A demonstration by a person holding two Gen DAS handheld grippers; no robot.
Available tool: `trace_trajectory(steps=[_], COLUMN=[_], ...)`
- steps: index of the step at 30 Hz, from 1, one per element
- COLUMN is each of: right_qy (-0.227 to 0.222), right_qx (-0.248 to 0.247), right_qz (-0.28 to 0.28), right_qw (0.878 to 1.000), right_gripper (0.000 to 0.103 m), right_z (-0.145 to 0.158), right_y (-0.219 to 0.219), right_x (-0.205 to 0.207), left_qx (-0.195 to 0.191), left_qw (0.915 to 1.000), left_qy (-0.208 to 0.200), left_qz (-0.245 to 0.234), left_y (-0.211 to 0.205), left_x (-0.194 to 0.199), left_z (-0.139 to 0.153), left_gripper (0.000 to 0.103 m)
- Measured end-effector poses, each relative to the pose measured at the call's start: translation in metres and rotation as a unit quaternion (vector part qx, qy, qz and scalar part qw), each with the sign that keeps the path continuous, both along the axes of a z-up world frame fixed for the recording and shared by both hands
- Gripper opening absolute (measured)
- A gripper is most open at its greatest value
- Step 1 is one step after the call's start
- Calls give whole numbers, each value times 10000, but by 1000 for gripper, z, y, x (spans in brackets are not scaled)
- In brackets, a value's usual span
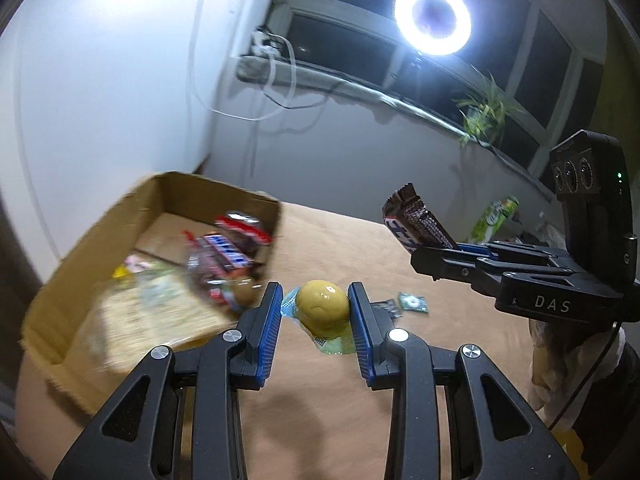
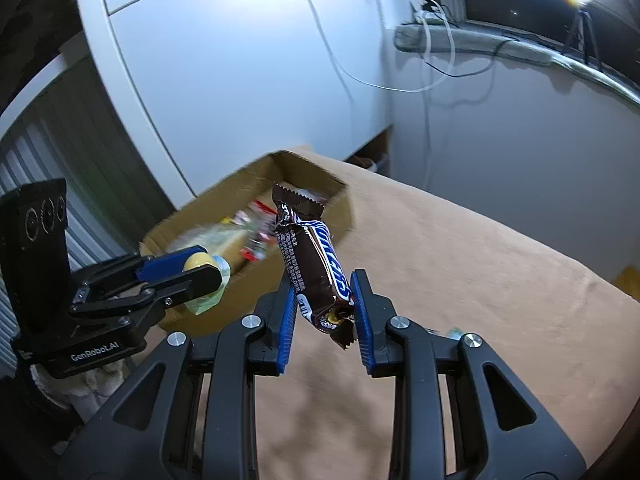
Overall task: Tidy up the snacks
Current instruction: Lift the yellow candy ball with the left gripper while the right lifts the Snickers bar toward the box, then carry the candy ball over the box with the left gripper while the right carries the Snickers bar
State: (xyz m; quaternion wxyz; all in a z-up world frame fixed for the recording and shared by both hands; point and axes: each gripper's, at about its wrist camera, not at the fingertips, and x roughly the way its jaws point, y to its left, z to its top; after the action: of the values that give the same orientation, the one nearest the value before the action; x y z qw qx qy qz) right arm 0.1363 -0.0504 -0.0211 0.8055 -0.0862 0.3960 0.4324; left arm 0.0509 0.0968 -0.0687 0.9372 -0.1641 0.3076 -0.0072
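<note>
Left wrist view: left gripper (image 1: pixel 315 312) clamped on a yellow wrapped bun (image 1: pixel 322 306), held above the brown table (image 1: pixel 440 380) just beside the cardboard box (image 1: pixel 224 196); small green packets (image 1: pixel 414 303) on the table show only here. Right wrist view: right gripper (image 2: pixel 325 308) clamped on the lower end of a Snickers bar (image 2: pixel 316 264), tilted, near the box.
</note>
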Motion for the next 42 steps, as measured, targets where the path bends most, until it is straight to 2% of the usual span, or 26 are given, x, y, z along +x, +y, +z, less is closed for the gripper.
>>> trace_trajectory(steps=[12, 17, 27, 42], right_qy=[284, 294, 315, 336], right_qx=[391, 340, -21, -311], right_qz=[140, 100, 110, 125], right_qw=[9987, 9989, 9994, 9989], right_gripper=[27, 28, 28, 28], right_z=[1, -5, -23, -36], right_y=[67, 84, 114, 132], right_x=[-27, -32, -32, -23], left_qx=[-158, -250, -276, -397], left_qw=[9966, 9944, 9925, 9915], left_qy=[-109, -156, -132, -2], left_qz=[801, 1019, 1183, 1243], left_y=[59, 78, 98, 114], left_x=[-41, -50, -50, -43], left_z=[-3, -5, -8, -19], left_gripper=[32, 32, 32, 32])
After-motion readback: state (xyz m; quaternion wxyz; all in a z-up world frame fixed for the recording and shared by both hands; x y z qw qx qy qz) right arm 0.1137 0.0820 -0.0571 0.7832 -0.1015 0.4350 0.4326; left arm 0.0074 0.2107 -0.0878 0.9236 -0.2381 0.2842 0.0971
